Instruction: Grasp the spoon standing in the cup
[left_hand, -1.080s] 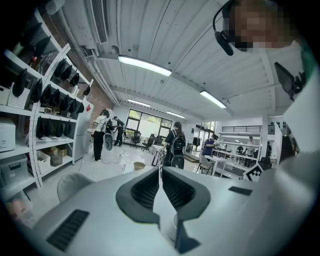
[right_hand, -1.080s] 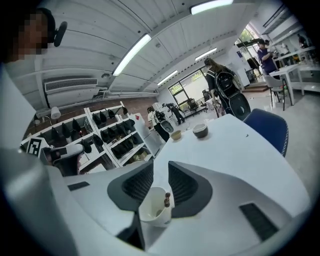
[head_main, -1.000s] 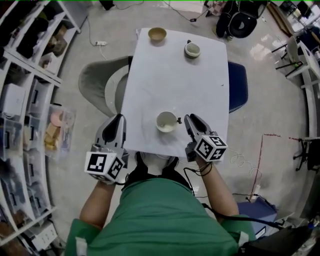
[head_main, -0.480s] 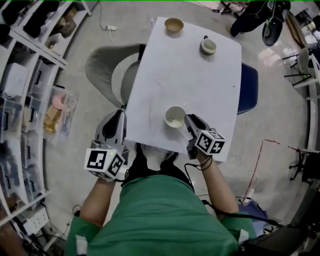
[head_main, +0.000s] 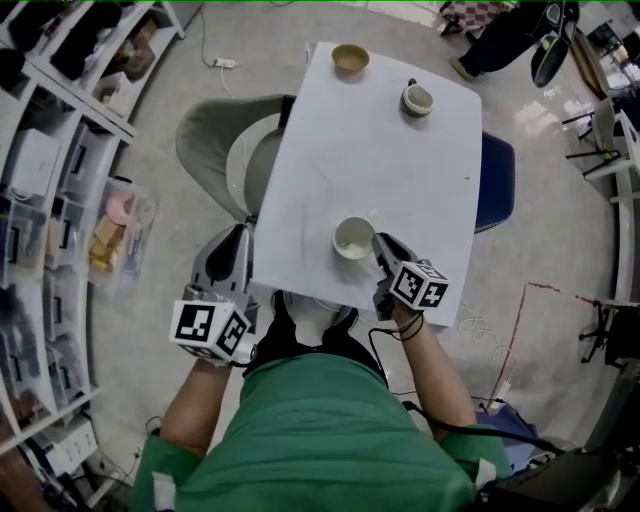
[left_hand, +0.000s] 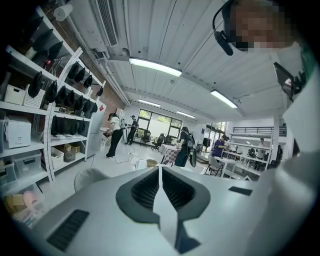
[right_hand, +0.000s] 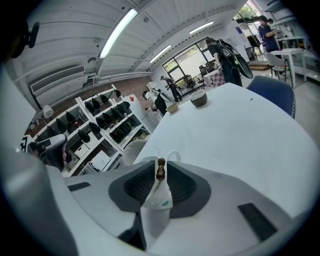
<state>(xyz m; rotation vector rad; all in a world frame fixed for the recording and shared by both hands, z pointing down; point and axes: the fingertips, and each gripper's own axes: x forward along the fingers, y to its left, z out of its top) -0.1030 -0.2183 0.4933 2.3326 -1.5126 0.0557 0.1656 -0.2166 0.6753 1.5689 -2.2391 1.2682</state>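
A white cup (head_main: 352, 238) stands near the front edge of the white table (head_main: 380, 160). In the right gripper view the spoon's (right_hand: 160, 170) brown beaded handle end sticks up in the slit between my right gripper's (right_hand: 160, 164) jaws, with the cup (right_hand: 159, 197) showing below it. Those jaws are closing and pinch the handle. In the head view the right gripper (head_main: 378, 243) touches the cup's right rim. My left gripper (head_main: 236, 237) hangs off the table's left edge, jaws together and empty, and the left gripper (left_hand: 160, 169) points out into the room.
A tan bowl (head_main: 350, 57) and a second cup (head_main: 418, 98) sit at the table's far end. A grey chair (head_main: 215, 150) stands to the left and a blue chair (head_main: 497, 180) to the right. Shelving (head_main: 50, 150) lines the left wall. People stand far off.
My right gripper has moved in from the cup's right side to its rim, and its jaws now hold the spoon handle. The left gripper stays where it was.
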